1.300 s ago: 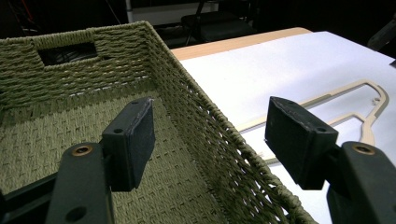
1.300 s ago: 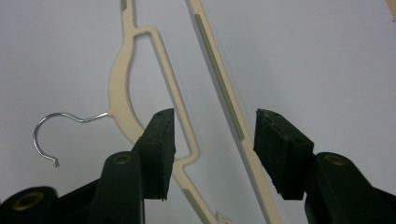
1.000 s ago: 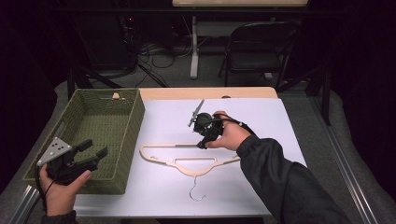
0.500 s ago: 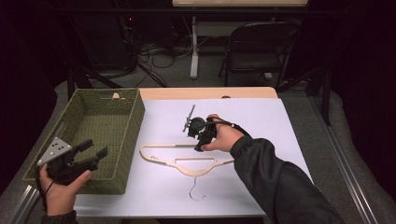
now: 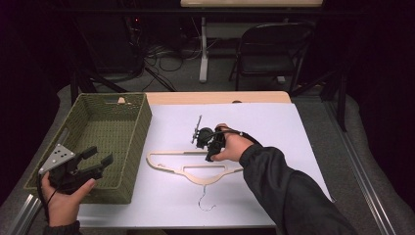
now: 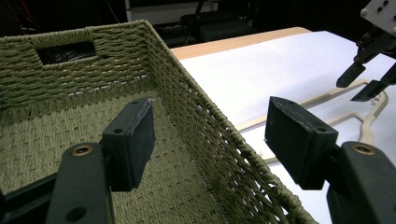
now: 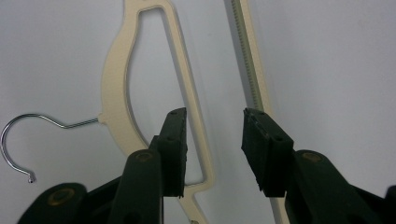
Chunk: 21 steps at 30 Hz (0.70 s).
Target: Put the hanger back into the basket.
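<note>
Hanger (image 5: 195, 169) flat on the table (image 5: 303, 142), near its middle, hook (image 5: 205, 203) toward the near edge. Left of the hanger, touching nothing of it, a woven basket (image 5: 134, 147) along the table's left side. Left gripper (image 5: 98, 159) over the basket's near left corner, jaws apart, well left of the hanger. Right gripper (image 5: 209, 157) just above the hanger's middle, jaws apart, astride the gap between its two bars. Behind the hanger, beyond the table's far edge, a folding chair (image 5: 271, 54) on the floor.
</note>
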Available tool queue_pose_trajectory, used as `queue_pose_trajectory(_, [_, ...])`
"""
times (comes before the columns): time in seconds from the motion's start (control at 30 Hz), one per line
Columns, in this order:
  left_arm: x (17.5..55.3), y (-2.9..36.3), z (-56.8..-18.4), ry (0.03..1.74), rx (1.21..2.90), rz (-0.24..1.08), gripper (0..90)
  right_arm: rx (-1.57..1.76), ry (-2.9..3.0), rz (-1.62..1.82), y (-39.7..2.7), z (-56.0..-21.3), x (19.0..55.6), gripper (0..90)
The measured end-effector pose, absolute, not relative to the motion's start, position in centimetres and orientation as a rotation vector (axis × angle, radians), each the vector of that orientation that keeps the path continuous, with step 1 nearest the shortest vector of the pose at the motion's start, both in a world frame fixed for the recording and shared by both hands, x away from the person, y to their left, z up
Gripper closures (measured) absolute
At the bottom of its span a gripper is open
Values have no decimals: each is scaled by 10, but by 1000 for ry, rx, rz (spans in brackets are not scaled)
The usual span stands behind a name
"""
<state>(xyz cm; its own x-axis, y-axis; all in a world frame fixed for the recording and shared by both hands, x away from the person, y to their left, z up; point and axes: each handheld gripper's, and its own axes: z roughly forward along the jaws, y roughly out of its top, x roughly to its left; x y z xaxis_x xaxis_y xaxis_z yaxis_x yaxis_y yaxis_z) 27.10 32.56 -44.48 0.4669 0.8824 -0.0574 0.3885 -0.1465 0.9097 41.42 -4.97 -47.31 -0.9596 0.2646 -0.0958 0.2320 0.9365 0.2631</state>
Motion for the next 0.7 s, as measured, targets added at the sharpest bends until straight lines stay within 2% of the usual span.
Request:
queue_pose_trajectory(0.03, [271, 325, -445, 1092, 1739, 632, 329, 385, 2977, 389, -50, -476, 415, 642])
queue_pose_trajectory(0.7, [272, 325, -447, 1093, 1742, 629, 331, 283, 3011, 353, -39, -508, 418, 704])
